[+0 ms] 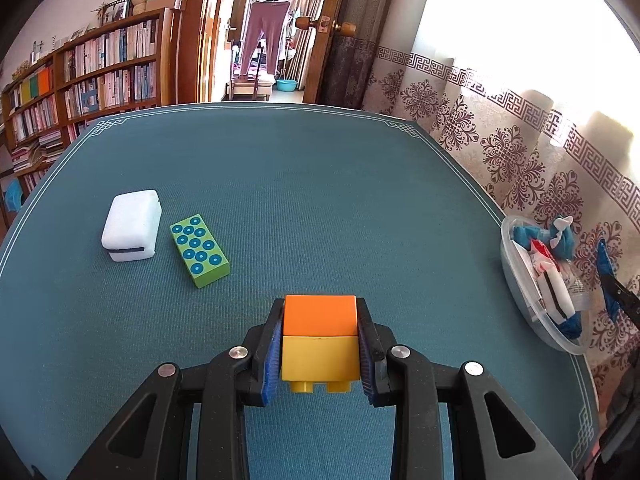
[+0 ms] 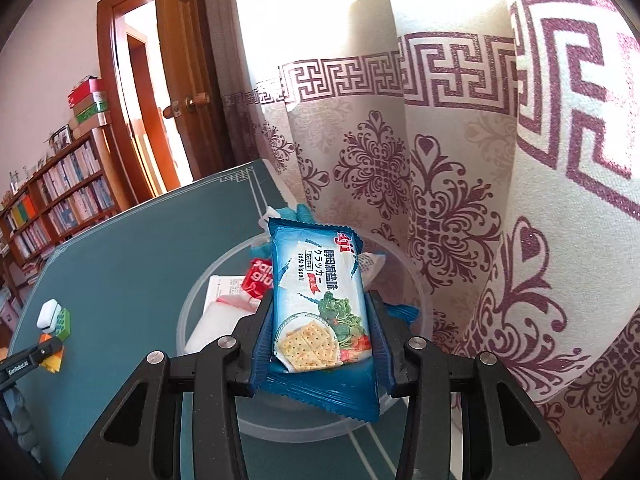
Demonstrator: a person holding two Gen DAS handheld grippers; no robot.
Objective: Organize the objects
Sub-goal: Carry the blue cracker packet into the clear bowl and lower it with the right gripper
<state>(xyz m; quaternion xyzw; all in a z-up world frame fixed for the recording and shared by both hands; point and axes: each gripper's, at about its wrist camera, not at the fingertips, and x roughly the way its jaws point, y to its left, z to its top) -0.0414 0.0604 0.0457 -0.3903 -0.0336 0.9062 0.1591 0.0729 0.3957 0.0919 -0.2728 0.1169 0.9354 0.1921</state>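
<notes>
I see a teal table mat (image 1: 320,200) with a white line border filling the space ahead of both sets of jaws. A patterned curtain (image 2: 460,200) hangs just beyond its right edge.

A clear round plastic tub (image 2: 188,312) sits at that edge, directly under and ahead of my right jaws; in the left wrist view it lies far to the right of the left jaws. It holds blue wrappers, a red packet (image 2: 258,280) and a white packet (image 2: 224,296).

My right gripper (image 2: 318,332) is closed on a blue soda biscuit packet (image 2: 318,300), which stands lengthwise between the jaws above the tub.

My left gripper (image 1: 320,344) is clamped on a stack of two toy bricks, an orange brick (image 1: 320,315) joined to a yellow brick (image 1: 320,358), pressed on both sides by the blue pads (image 1: 270,360). I cannot tell whether the stack touches the mat.

Ahead and to the left of the left jaws, a white sponge block (image 1: 132,226) lies just beside a green brick with blue dots (image 1: 199,250), both on the mat.
</notes>
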